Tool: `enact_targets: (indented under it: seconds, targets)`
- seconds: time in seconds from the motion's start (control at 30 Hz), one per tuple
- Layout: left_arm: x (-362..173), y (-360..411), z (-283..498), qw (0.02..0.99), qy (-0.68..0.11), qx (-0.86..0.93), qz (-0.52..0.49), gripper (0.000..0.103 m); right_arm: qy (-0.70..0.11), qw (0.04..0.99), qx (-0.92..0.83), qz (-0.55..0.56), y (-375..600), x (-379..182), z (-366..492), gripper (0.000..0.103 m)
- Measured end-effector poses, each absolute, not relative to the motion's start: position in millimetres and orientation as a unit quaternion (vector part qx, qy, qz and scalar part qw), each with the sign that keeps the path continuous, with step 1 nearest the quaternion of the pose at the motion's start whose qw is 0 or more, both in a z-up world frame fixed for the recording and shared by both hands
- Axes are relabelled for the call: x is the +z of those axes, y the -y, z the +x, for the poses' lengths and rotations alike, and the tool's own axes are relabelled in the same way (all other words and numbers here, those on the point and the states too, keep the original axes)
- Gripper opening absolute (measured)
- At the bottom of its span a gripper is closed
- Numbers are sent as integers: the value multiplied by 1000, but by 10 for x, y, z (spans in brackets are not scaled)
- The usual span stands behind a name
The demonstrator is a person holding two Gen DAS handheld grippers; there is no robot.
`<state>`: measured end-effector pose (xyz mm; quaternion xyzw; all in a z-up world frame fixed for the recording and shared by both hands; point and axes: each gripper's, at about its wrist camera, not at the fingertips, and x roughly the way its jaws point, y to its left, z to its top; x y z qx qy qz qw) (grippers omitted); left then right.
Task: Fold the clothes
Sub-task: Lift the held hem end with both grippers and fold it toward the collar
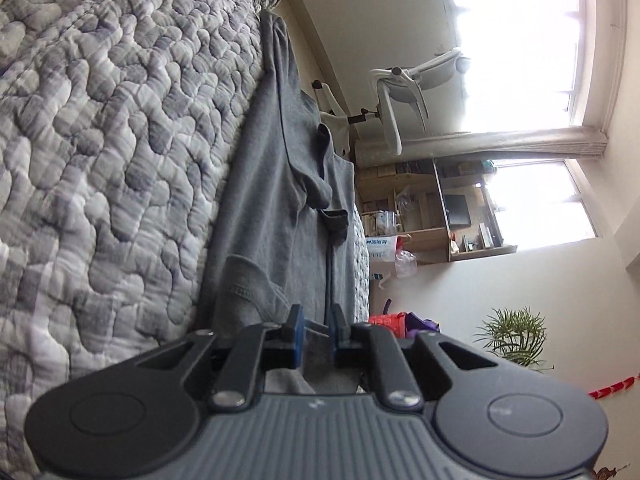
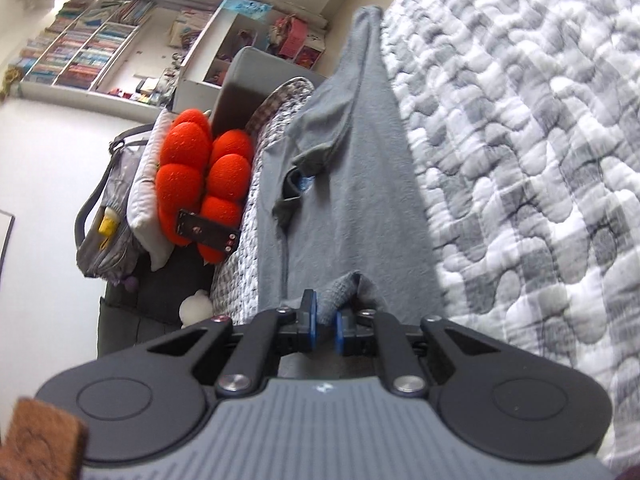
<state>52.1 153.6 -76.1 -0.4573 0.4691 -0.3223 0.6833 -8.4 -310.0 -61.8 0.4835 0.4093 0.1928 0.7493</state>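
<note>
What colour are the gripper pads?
Blue pads, set in black fingers; clearest in the right wrist view.

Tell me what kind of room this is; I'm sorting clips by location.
Most likely a bedroom at home: a grey shirt lies on a quilted bedspread, with a bookshelf on the wall, an office chair by the window and a red plush cushion.

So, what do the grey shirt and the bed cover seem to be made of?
The grey shirt looks like soft knit cotton jersey, matte: it drapes in limp folds and has a stitched hem. The bed cover looks like quilted, padded woven fabric, matte: puffy cells between wavy stitch lines. The exact fibre cannot be told.
</note>
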Motion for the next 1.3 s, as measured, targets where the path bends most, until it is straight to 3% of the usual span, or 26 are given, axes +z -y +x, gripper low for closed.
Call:
enact_targets:
  seconds: [0.03, 0.07, 0.1, 0.17, 0.27, 0.3, 0.63, 1.3]
  targets:
    - [-773, -1567, 509, 688, -460, -322, -460, 25, -410, 745, 193, 490, 3125, -662, -86, 17]
    - [-781, -1613, 488, 695, -448, -321, -462, 39, -408, 741, 197, 496, 3155, -681, -97, 17]
    - [-784, -1657, 467, 702, -437, -319, -463, 45, -405, 737, 202, 502, 3187, -691, -110, 18]
    - [-746, -1741, 438, 718, -421, -315, -457, 45, -392, 737, 209, 510, 3257, -679, -148, 19]
    - [-678, -1843, 417, 743, -393, -303, -449, 54, -358, 753, 212, 510, 3370, -579, -226, 38]
    - [-666, -1858, 418, 750, -388, -298, -445, 54, -346, 760, 210, 508, 3401, -547, -246, 38]
    - [-671, -1738, 520, 783, -413, -287, -365, 53, -340, 800, 187, 458, 3287, -518, -172, 38]
    - [-705, -1636, 558, 781, -420, -315, -338, 32, -363, 800, 195, 437, 3215, -612, -101, 38]
